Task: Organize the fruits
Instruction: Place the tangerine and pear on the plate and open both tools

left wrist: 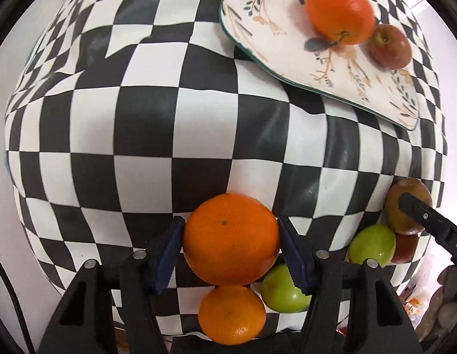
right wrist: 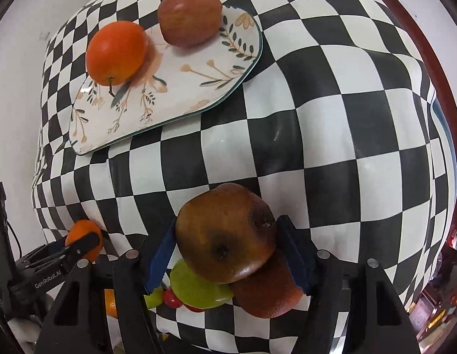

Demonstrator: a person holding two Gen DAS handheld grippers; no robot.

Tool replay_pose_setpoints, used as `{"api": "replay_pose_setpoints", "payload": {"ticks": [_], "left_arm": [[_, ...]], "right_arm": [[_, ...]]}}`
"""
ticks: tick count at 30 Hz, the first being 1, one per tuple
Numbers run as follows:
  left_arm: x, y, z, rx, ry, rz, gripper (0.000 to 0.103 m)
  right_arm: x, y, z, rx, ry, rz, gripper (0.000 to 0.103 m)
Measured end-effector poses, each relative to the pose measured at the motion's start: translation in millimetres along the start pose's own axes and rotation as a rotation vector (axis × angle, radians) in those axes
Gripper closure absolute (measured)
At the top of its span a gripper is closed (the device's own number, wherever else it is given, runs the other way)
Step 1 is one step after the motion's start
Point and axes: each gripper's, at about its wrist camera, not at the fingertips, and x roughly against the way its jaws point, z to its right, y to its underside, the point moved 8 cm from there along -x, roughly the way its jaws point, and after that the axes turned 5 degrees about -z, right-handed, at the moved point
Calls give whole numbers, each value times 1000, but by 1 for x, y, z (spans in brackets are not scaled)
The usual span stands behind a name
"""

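Observation:
My left gripper (left wrist: 230,253) is shut on an orange (left wrist: 230,237), held above the near table edge. My right gripper (right wrist: 225,250) is shut on a brown bruised apple (right wrist: 225,231); it also shows in the left wrist view (left wrist: 405,206). A floral plate (left wrist: 275,44) lies at the far side, holding an orange with a stem (left wrist: 339,10) and a red apple (left wrist: 389,45). The plate also shows in the right wrist view (right wrist: 175,88), with the orange (right wrist: 116,51) and the red apple (right wrist: 188,17).
A checkered cloth (left wrist: 139,147) covers the table. Near the front edge lie a second orange (left wrist: 231,314), two green apples (left wrist: 283,290) (left wrist: 371,244) and a dark red fruit (right wrist: 266,295). A green apple (right wrist: 198,289) and small red cherries (right wrist: 173,298) lie under my right gripper.

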Motion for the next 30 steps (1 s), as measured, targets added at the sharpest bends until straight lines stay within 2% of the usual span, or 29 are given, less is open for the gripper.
{"api": "replay_pose_setpoints", "payload": {"ticks": [4, 6, 10, 11, 17, 19, 22, 26, 30], "left_arm": [[-3, 0, 5, 2, -2, -1, 42], [3, -12, 0, 8, 6, -2, 42], [7, -15, -11, 9, 16, 10, 42], [16, -26, -15, 6, 17, 20, 42], [59, -40, -3, -13, 63, 90, 42], [77, -45, 6, -22, 83, 121, 42], [101, -70, 17, -37, 94, 164, 42], [104, -105, 18, -44, 50, 185, 42], [93, -143, 15, -45, 16, 160, 42]], "right_arm": [[-14, -3, 3, -22, 15, -47, 32], [-16, -2, 6, -31, 2, -37, 33], [-10, 2, 9, -33, -10, -9, 34], [-7, 3, 9, -31, -11, -1, 34], [30, 1, -1, -24, -78, 67, 34], [45, -6, -11, -14, -98, 88, 34], [66, -29, -21, -3, -123, 123, 34], [71, -68, -29, 3, -109, 150, 34], [57, -99, -33, 6, -73, 142, 34]]}}
